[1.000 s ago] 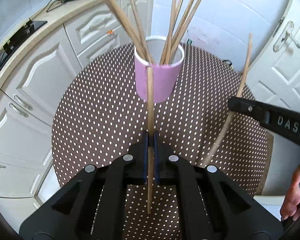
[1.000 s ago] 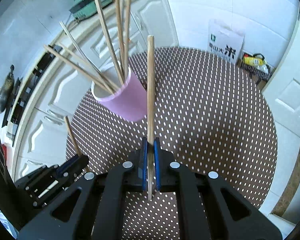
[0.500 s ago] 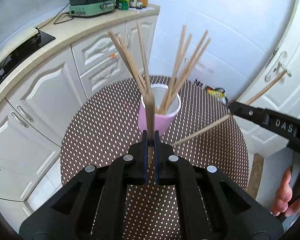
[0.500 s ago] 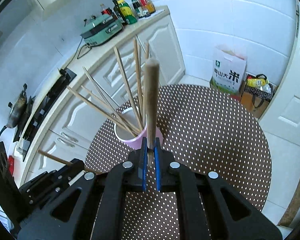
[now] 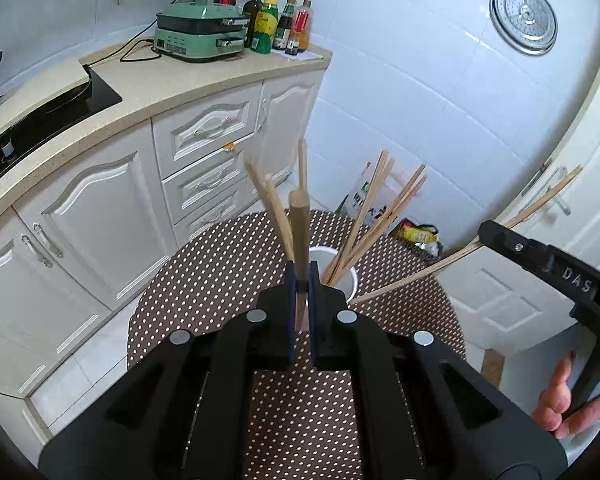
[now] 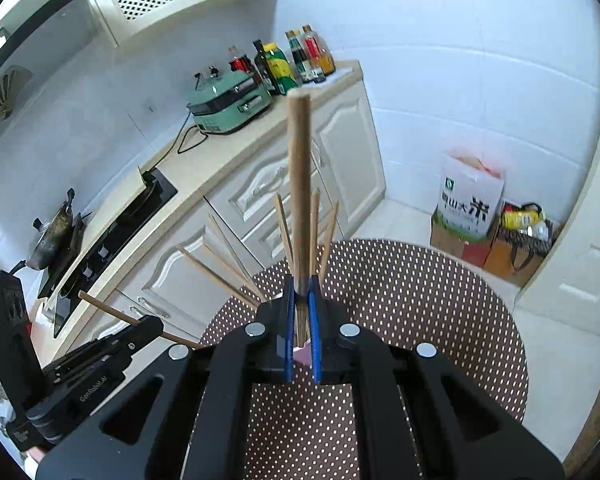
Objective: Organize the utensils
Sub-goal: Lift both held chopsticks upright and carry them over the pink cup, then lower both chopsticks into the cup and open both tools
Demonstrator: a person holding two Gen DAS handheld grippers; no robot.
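Note:
A pink cup holding several wooden chopsticks stands on a round brown dotted table. My left gripper is shut on one wooden chopstick that points up, just in front of the cup. My right gripper is shut on another chopstick, also upright. In the right wrist view the cup is mostly hidden behind my fingers. The right gripper also shows in the left wrist view, and the left gripper in the right wrist view.
White kitchen cabinets with a beige counter run behind the table on the left. A green appliance and bottles stand on the counter. A bag and boxes sit on the floor. A white door is at right.
Both grippers have risen and tilted back with their chopsticks. The cup and table now look farther and lower, and more of the kitchen shows.

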